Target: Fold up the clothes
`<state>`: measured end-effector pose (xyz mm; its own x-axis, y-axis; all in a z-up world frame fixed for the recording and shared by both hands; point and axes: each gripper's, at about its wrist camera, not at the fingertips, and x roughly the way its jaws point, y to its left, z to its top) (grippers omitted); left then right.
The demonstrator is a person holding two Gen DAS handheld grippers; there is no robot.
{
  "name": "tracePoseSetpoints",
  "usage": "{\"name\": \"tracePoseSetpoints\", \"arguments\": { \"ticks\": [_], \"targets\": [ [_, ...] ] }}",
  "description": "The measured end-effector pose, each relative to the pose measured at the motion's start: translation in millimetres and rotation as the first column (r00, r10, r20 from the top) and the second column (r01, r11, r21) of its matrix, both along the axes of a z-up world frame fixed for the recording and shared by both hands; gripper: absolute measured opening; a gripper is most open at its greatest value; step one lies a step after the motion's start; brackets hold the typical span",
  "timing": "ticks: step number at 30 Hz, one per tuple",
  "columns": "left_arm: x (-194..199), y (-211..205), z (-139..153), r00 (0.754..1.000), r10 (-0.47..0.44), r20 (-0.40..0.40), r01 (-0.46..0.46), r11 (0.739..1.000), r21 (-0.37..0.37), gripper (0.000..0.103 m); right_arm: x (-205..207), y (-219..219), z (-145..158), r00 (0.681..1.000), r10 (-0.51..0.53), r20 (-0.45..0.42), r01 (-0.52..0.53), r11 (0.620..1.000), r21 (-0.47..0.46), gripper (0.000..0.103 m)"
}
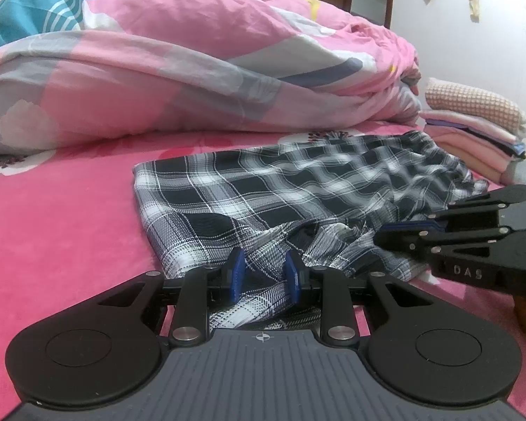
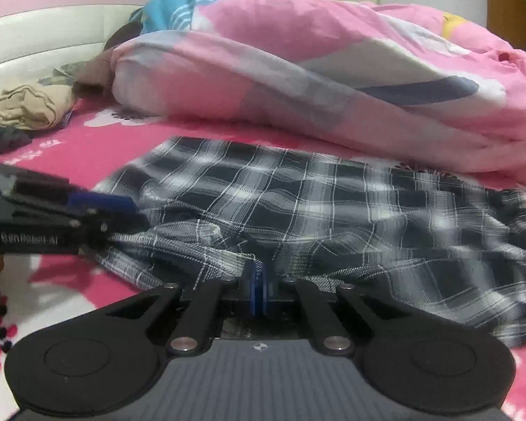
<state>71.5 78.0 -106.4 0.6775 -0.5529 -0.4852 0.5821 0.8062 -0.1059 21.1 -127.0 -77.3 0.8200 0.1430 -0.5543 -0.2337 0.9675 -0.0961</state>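
While the plaid shirt (image 1: 298, 189) is lying on the pink bed (image 1: 70, 210), the left gripper (image 1: 264, 273) is straddling its hem half-open and the right gripper (image 2: 258, 293) is pinching it.

A black-and-white plaid cloth garment (image 1: 263, 189) lies flat on the pink fleece-covered bed (image 1: 59, 217). Behind it lies a bulky pink patterned quilt (image 1: 193, 70). Right of the garment, near the wall, stands a stack of folded pastel clothes (image 1: 473, 126).
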Motion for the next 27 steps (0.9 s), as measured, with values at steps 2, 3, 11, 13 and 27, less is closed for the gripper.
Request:
{"name": "tracePoseSetpoints", "arguments": {
  "ticks": [2,3,11,13,27],
  "targets": [
    [-1,0,0,1.000,0.002,0.002,-0.002,1.000,0.002,0.026,-3,3,5,1.000,-0.003,0.012,0.003,1.000,-0.024,0.002],
    [0,0,0,1.000,0.002,0.003,-0.002,1.000,0.001,0.026,-5,3,10,1.000,-0.002,0.025,0.003,0.999,-0.032,0.002],
    [0,-1,-1,1.000,0.002,0.002,-0.002,1.000,0.001,0.026,0,-22,11,0.996,-0.080,0.034,0.080,0.997,-0.014,0.003],
    [-1,-1,0,1.000,0.003,0.004,-0.003,1.000,0.002,0.026,4,-31,7,0.994,-0.103,0.021,0.103,0.995,-0.002,0.002],
    [-24,5,23,0.992,-0.011,0.124,0.024,0.995,-0.097,0.033,13,-57,-5,0.989,-0.145,-0.006,0.145,0.988,0.052,0.002]
  ]
}}
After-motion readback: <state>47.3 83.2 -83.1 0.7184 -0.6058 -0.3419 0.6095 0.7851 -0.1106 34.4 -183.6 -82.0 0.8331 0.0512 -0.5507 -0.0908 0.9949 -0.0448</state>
